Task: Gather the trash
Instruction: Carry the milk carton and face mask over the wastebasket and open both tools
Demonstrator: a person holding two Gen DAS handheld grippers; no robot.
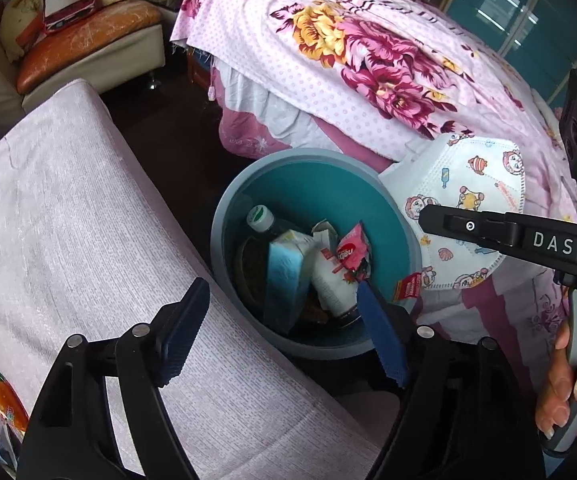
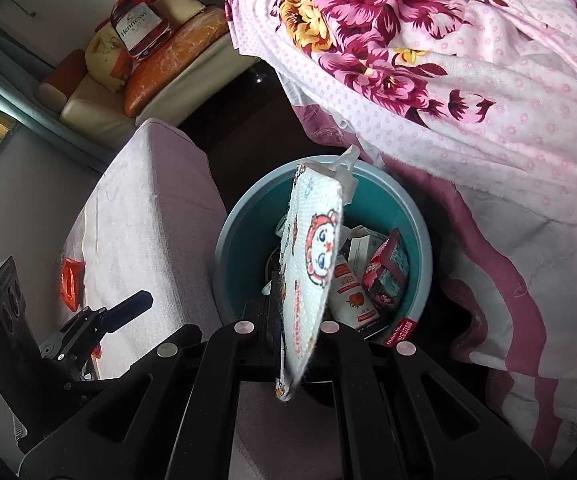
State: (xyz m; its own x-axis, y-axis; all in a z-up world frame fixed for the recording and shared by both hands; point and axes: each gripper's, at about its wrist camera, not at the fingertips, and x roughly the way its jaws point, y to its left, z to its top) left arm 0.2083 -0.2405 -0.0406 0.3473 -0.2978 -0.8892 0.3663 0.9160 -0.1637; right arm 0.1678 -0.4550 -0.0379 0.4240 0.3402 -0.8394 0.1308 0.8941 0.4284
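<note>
1. We see the left tool (image 1: pixel 284 328) with its jaws standing wide and nothing between them. Its blue-padded fingers (image 1: pixel 382 340) straddle the near rim of the bin (image 1: pixel 224 216). No earlier view is available, so we report the stance only.
2. We see the right tool (image 2: pixel 288 332) clamped narrow on a face mask (image 2: pixel 312 264) printed with cartoon figures. Its fingertips are hidden behind the mask in its own view; only the black linkage below them shows.
3. In the left wrist view, the right tool (image 1: pixel 440 220) enters from the right edge and pinches the mask (image 1: pixel 468 200), which hangs partly over the far right rim of the bin and partly in front of the bed.
4. The bin is round, grey outside and teal inside, and stands on the dark floor between a lilac padded bench (image 1: pixel 68 220) and the bed with its floral cover (image 1: pixel 368 60).
5. Inside the bin we make out a bottle with a white cap (image 1: pixel 260 218), a pale blue carton (image 1: pixel 288 268), a white strawberry-printed carton (image 2: pixel 352 292) and a crumpled red wrapper (image 1: pixel 354 252). What lies beneath them is too dark to tell.
6. A small red tag (image 1: pixel 408 286) shows at the bin's right rim; its lettering is unreadable.
7. A hand (image 1: pixel 564 392) on the right tool's grip is cut off by the frame edge.
8. A sofa (image 1: pixel 88 40) stands far behind the bench.
</note>
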